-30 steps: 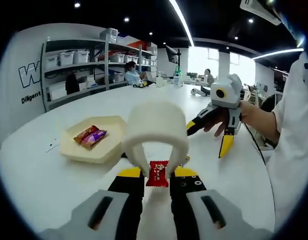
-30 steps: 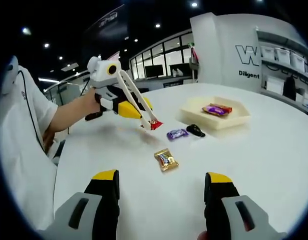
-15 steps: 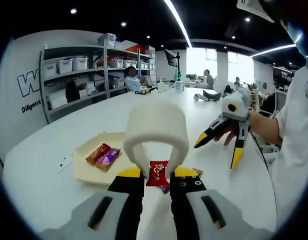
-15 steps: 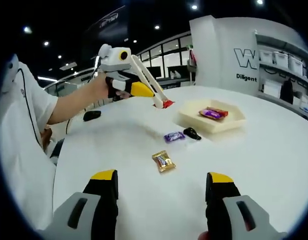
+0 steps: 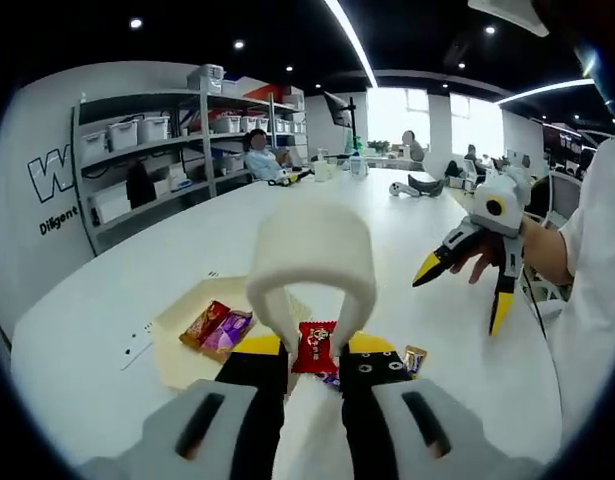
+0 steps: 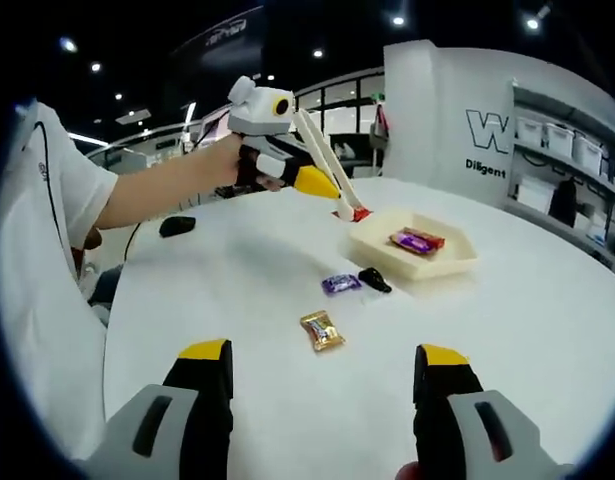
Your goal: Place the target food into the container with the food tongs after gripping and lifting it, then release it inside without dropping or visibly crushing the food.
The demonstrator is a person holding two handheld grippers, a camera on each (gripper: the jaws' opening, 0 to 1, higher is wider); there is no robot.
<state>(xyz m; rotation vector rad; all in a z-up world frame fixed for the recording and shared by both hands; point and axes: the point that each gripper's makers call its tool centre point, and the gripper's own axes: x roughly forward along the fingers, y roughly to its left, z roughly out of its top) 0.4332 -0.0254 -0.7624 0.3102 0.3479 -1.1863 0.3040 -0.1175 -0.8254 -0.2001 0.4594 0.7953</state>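
Left gripper point(image 5: 315, 352) squeezes the tongs point(image 5: 312, 262) shut on a red candy point(image 5: 315, 347), held above the tray's point(image 5: 177, 362) 3 o'clock edge for release. Right gripper point(image 6: 327, 385) idles, jaws apart.

Colours on the white round table point(image 6: 547, 330)

Red-wrapped candy point(image 5: 315, 347) between cream plastic tongs point(image 5: 312, 265); pale yellow hexagonal tray point(image 6: 372, 245) holding orange-red point(image 6: 428, 238) and purple point(image 6: 409, 242) wrappers at centre right; purple candy point(image 6: 341, 284), black candy point(image 6: 374, 281), gold wrapper point(image 6: 321, 330); yellow-tipped black jaws.
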